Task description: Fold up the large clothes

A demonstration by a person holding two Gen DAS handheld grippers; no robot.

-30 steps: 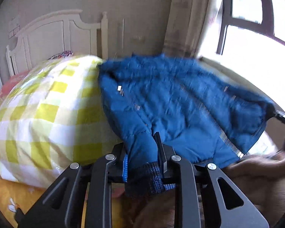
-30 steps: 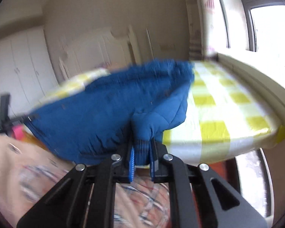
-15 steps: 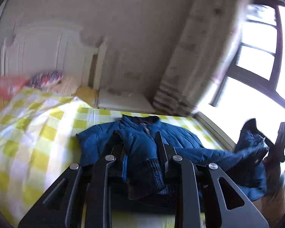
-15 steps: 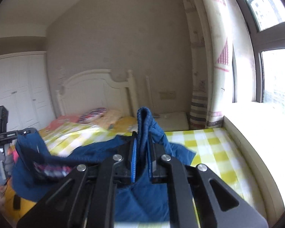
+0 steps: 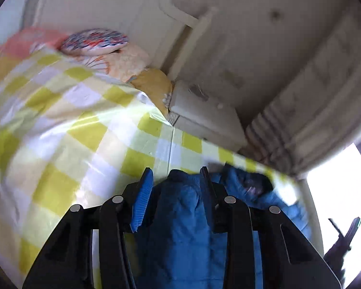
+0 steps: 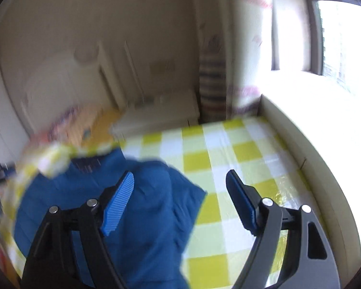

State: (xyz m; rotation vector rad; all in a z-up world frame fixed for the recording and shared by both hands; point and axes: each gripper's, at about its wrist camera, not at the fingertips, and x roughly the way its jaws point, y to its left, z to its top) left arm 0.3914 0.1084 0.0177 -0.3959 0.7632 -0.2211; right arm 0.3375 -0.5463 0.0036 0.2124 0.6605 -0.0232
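The blue quilted jacket [image 5: 180,216] lies on the yellow-and-white checked bed cover [image 5: 84,132]. My left gripper [image 5: 175,171] is just above it and its jaws are opening. A padded fold of the jacket still sits between them, and the blue left pad [image 5: 142,200] stands clear of the cloth. In the right wrist view the jacket [image 6: 144,216] lies bunched at lower left on the cover [image 6: 228,156]. My right gripper [image 6: 180,177] hangs over its right edge, jaws opening wide and gripping nothing. Both views are motion-blurred.
A white headboard [image 5: 132,12] and patterned pillows [image 5: 93,39] are at the far end of the bed. A white nightstand [image 5: 204,115] and a striped curtain [image 6: 211,84] stand behind. A bright window [image 6: 337,36] and its ledge [image 6: 300,120] run along the right.
Both grippers swung forward over the bed with the jacket, towards the headboard. The right jaws opened and let go of the sleeve. The left jaws widened around the cuff.
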